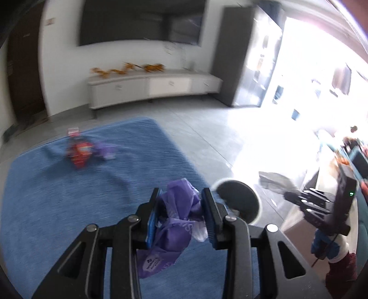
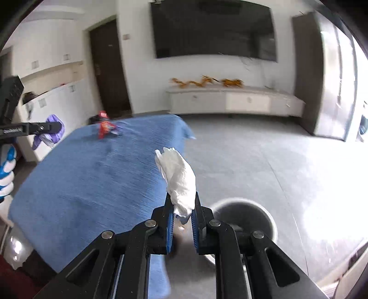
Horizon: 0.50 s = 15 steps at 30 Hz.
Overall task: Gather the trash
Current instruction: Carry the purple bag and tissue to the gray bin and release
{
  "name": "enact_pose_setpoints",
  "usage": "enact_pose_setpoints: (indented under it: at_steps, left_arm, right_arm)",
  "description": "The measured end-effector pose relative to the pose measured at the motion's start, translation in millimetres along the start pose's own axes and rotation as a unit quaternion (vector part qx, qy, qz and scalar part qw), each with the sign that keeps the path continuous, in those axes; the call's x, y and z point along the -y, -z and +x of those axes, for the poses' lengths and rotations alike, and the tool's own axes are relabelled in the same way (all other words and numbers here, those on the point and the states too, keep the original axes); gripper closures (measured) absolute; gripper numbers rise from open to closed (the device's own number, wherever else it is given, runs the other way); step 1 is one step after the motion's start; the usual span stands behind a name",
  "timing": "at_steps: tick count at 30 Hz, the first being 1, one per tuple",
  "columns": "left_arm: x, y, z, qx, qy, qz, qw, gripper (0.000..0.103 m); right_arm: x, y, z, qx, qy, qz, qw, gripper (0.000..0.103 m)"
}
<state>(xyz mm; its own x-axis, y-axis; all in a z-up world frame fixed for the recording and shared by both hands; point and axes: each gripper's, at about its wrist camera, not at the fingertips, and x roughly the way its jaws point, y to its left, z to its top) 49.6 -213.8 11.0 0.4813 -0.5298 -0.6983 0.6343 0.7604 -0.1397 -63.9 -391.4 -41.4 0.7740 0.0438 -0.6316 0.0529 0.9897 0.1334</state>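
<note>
My left gripper (image 1: 181, 195) is shut on a crumpled purple wrapper (image 1: 177, 207), held above the blue rug (image 1: 69, 207). A round grey bin (image 1: 239, 202) sits just right of its right finger. My right gripper (image 2: 182, 197) is shut on a crumpled white tissue (image 2: 178, 177), with the same bin (image 2: 246, 220) below and to its right. Far back on the rug (image 2: 92, 184) lie a red wrapper (image 1: 79, 151) and a purple one (image 1: 105, 149). The left gripper (image 2: 57, 127) with its purple wrapper (image 2: 51, 132) shows at the left edge of the right wrist view.
A white low cabinet (image 1: 151, 87) with orange figures stands under a wall television (image 1: 142, 20). A tall dark cabinet (image 1: 232, 57) stands to the right. The right gripper (image 1: 296, 197) and a gloved hand (image 1: 326, 246) appear at the right edge. Grey tiled floor (image 2: 253, 161) surrounds the rug.
</note>
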Motion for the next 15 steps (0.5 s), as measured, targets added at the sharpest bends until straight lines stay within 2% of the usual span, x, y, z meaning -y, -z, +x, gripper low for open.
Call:
enact_pose_setpoints:
  at_steps: [4,7,12,15]
  left_arm:
    - [65.1,-18.0,66.5,-0.045,0.037,0.039,0.9976,0.068]
    - [103.9,-26.4,113.7,-0.071,0.05,0.055,0.9947,0.068]
    - [142.9,-34.5,187.4,-0.108,0.062,0.057,0.9905,0.065]
    - [159.0,-36.9,233.9,-0.137,0.073,0.039,0.9871,0.058]
  right_arm:
    - [49.1,25.8,23.0,-0.03,0.018,0.056,0.998,0.09]
    - [83.7,44.9,42.4,-0.053,0.023,0.097,0.994,0.09]
    - [124.2,60.6,77.6,-0.082,0.034,0.138,0.987,0.09]
    - [142.9,63.2,93.7,-0.092,0.041,0.156,0.983,0.087]
